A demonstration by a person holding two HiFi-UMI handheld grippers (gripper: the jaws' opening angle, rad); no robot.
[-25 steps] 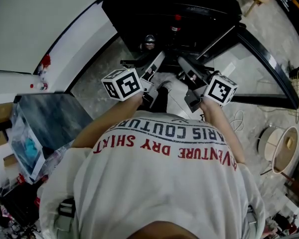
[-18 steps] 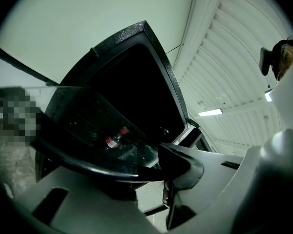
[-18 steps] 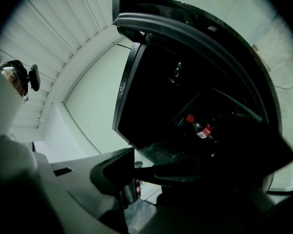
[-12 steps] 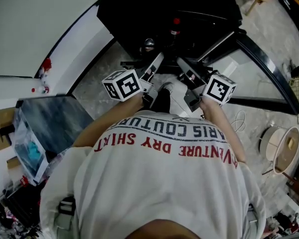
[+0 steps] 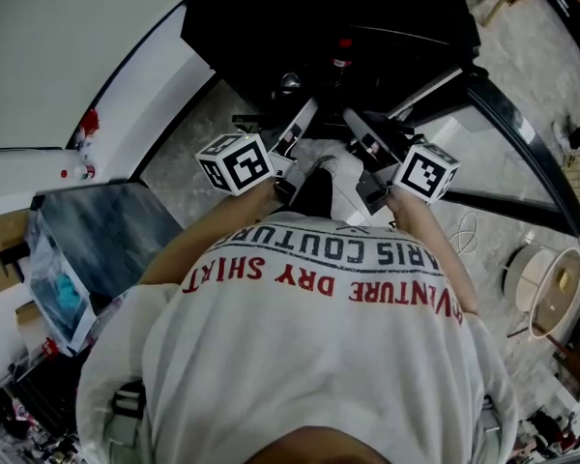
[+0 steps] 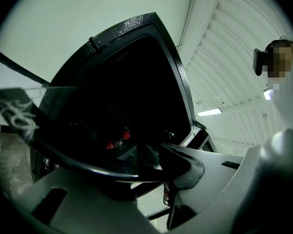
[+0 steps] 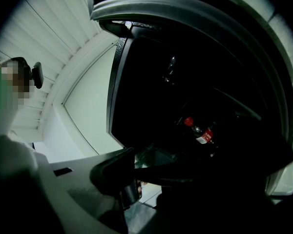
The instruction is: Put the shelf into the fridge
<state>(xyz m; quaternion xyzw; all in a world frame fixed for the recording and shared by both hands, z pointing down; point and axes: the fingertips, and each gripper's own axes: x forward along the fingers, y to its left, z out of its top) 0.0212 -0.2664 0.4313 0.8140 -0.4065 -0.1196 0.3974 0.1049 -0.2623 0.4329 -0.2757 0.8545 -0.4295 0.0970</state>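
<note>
The shelf (image 6: 78, 162) is a glass pane with a dark rim, held level between both grippers at the mouth of the open black fridge (image 5: 319, 17). My left gripper (image 5: 304, 114) is shut on its near rim, which crosses between the jaws in the left gripper view (image 6: 151, 172). My right gripper (image 5: 356, 122) is shut on the same rim (image 7: 185, 172), next to its own jaws (image 7: 141, 174). In the head view the shelf is lost against the dark interior. A red-capped bottle (image 7: 198, 130) (image 5: 343, 51) stands inside the fridge.
The fridge door (image 5: 522, 133) stands open to the right. A can-like thing (image 5: 290, 83) sits inside the fridge at the left. A grey-topped box (image 5: 97, 230) stands on the floor at the left, and round wooden pieces (image 5: 546, 288) lie at the right.
Both grippers have edged slightly toward the fridge opening with the shelf. Both grips look unchanged.
</note>
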